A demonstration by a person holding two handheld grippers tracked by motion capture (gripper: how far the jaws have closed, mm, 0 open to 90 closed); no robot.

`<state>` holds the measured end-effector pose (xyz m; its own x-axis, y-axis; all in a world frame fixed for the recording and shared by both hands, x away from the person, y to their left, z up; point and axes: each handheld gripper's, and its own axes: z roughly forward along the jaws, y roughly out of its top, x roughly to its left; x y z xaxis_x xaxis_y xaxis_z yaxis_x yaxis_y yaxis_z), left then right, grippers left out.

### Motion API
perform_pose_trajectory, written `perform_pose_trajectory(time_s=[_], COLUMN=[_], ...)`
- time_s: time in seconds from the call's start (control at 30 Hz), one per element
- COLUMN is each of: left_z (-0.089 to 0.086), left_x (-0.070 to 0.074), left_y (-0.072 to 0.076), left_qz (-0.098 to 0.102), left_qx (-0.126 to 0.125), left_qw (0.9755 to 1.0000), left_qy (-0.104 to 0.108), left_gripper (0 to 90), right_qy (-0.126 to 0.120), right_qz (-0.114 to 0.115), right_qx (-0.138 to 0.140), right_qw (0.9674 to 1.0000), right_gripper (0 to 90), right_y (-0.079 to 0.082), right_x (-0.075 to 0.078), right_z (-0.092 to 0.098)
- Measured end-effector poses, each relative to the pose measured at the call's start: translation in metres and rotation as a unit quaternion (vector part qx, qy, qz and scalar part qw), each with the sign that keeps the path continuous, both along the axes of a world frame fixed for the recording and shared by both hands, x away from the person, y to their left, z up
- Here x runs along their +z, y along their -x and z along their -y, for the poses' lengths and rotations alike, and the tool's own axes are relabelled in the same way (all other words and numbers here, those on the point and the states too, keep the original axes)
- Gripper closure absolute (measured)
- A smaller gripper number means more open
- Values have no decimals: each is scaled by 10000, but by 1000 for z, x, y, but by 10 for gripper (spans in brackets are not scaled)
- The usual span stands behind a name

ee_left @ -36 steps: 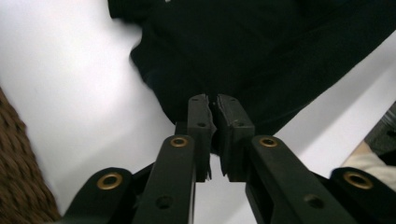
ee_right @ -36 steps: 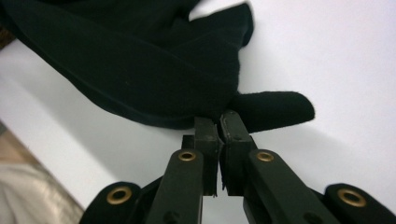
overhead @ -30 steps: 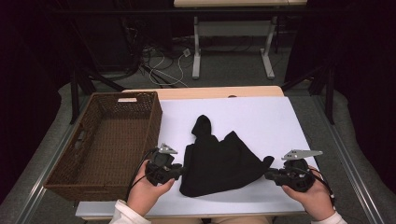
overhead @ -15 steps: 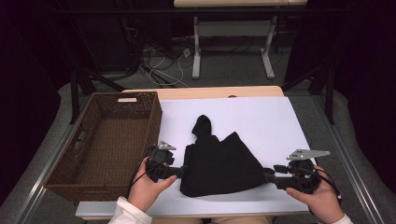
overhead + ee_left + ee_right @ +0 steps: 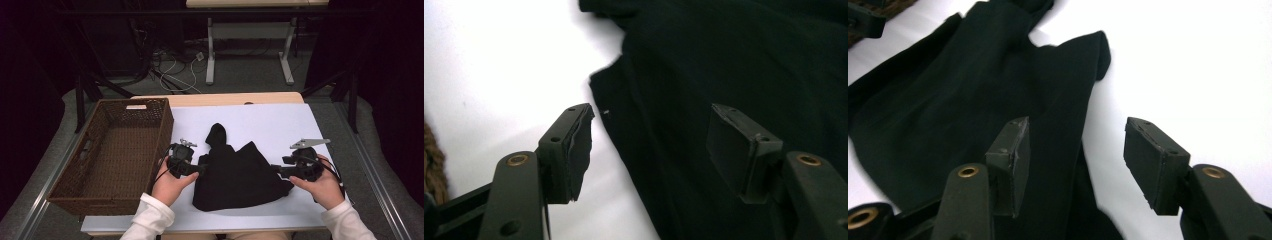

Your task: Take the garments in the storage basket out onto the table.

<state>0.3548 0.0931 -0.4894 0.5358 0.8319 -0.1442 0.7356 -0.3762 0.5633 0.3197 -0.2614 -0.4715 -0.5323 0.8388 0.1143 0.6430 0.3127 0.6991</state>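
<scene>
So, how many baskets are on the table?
1. The basket is on the left side of the table, beside the black cloth. None other is visible; nothing seems hidden.

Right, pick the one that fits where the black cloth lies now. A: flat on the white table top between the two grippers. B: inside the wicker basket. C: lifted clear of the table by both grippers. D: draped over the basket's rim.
A: the black cloth lies spread on the white table top, between the open left gripper and right gripper, beside the wicker basket.
</scene>
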Motion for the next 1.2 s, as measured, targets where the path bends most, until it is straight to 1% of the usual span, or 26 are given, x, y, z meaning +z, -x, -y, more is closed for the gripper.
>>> perform_pose_trajectory(time_s=[0.07,0.13,0.2,0.27,0.3,0.37,0.4,0.47,0.53,0.57,0.6,0.63,0.67,0.73,0.77,0.8,0.83,0.87,0.93,0.97,1.0,1.03,1.1,1.13,1.2], left_z=[3,5,8,12,12,16,17,19,19,19,19,19,19,19,19,19,19,19,18,18,18,18,18,18,17], left_x=[-4,-9,-13,-16,-17,-21,-22,-26,-29,-30,-32,-33,-34,-37,-38,-40,-41,-42,-43,-43,-43,-42,-41,-41,-41], left_y=[-7,-15,-21,-26,-28,-32,-34,-38,-41,-42,-44,-45,-46,-49,-50,-51,-51,-52,-52,-53,-53,-53,-54,-54,-55], left_qz=[-19,-79,-120,-158,-149,-210,-189,-214,-242,-287,-319,-328,-375,-435,-454,-529,-562,-595,-617,-625,-624,-614,-611,-618,-631], left_qx=[93,140,175,196,162,220,193,252,294,306,347,345,356,347,307,314,292,262,241,236,235,235,223,233,220], left_qw=[9999,9999,9998,9997,9997,9995,9995,9992,9991,9989,9986,9986,9985,9983,9983,9979,9978,9977,9975,9975,9975,9976,9975,9974,9974], left_qy=[-76,-44,-20,-55,-78,-95,-144,-209,-211,-219,-228,-243,-203,-182,-208,-192,-199,-212,-246,-239,-235,-233,-279,-282,-281], left_gripper=[354,354,355,354,355,355,355,356,359,363,371,380,391,421,454,474,503,541,584,614,640,662,703,729,758], right_qy=[60,61,170,205,241,236,199,333,324,337,291,315,264,269,186,188,181,96,133,156,175,196,154,55,86], right_qz=[-11,-75,-90,-113,-180,-235,-259,-304,-417,-462,-466,-510,-562,-568,-596,-600,-626,-679,-756,-835,-807,-888,-932,-973,-990], right_qx=[21,-11,-19,-23,-47,-43,-61,-94,-192,-219,-237,-276,-249,-262,-318,-316,-334,-354,-383,-393,-386,-388,-353,-325,-322], right_qw=[10000,10000,9998,9997,9995,9994,9994,9989,9984,9981,9982,9978,9978,9977,9975,9975,9973,9970,9963,9956,9958,9951,9949,9947,9945], right_gripper=[438,438,434,435,433,430,431,431,439,441,443,446,450,451,453,455,461,474,518,539,557,592,646,660,700], right_y=[-11,-21,-31,-42,-49,-59,-63,-72,-79,-83,-85,-88,-90,-95,-97,-99,-102,-103,-106,-107,-108,-108,-108,-108,-107], right_x=[-2,-4,-7,-10,-12,-16,-18,-24,-29,-31,-33,-34,-35,-38,-40,-41,-44,-46,-50,-52,-54,-55,-56,-55,-55], right_z=[-4,-8,-11,-15,-17,-21,-22,-25,-30,-32,-33,-36,-37,-41,-44,-45,-47,-49,-51,-53,-54,-55,-56,-57,-59])
